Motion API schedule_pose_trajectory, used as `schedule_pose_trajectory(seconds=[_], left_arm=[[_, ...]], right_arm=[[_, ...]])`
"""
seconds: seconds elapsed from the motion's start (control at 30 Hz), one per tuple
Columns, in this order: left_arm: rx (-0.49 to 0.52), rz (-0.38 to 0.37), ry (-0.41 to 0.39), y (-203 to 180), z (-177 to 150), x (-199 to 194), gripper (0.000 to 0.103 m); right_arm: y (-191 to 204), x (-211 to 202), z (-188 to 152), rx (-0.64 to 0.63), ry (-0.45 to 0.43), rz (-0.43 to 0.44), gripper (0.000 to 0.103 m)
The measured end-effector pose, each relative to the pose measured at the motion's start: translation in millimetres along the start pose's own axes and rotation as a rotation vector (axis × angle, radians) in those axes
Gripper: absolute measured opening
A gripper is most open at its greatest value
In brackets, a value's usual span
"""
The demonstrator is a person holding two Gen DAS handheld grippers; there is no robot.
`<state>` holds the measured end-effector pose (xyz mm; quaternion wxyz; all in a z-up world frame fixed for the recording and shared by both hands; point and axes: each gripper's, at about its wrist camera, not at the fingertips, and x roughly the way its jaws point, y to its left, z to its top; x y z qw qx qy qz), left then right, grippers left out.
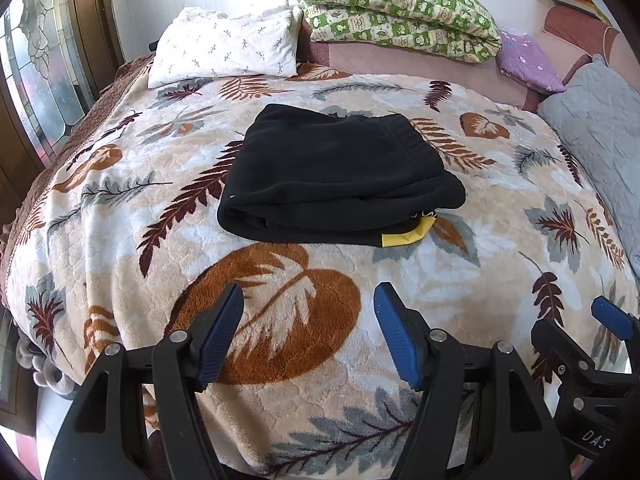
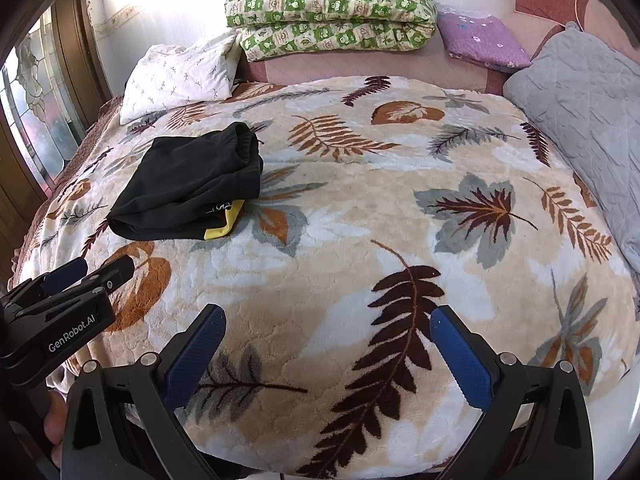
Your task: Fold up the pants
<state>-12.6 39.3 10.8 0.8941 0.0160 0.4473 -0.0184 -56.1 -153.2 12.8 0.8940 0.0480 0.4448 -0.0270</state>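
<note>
The black pants (image 1: 336, 176) lie folded into a compact stack on the leaf-patterned blanket (image 1: 280, 320), a yellow patch (image 1: 406, 236) showing at the front right corner. In the right wrist view the pants (image 2: 188, 188) sit far to the left. My left gripper (image 1: 310, 300) hovers open over the blanket, well short of the pants, nothing between its blue pads. My right gripper (image 2: 328, 320) is open too, over bare blanket to the right of the pants. Each gripper shows at the edge of the other's view.
A white pillow (image 1: 228, 46), a folded green checked quilt (image 1: 400, 12), a purple cushion (image 1: 528, 60) and a grey quilted pillow (image 1: 596, 128) line the far and right sides of the bed. A glass-panelled wooden door (image 1: 44, 80) stands at the left.
</note>
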Motion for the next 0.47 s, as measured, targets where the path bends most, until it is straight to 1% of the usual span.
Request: schedule_pose_trajectory(seconds=[0.1,0.3,0.47], left_arm=[[-0.003,-0.007,0.006,1.0,-0.4,1.2,0.068],[-0.006,-0.016,-0.006,2.8,0.5,-0.7,0.068],[0.002,-0.001,0.000,2.2,0.3,0.2,0.068]], right_arm=[[-0.3,1.4,0.1,-0.003,0.003,-0.001,0.103],[0.0,2.7,0.9,-0.007,0.005,-0.001,0.103],[0.2,3.7,1.4,-0.013,0.007,-0.001,0.103]])
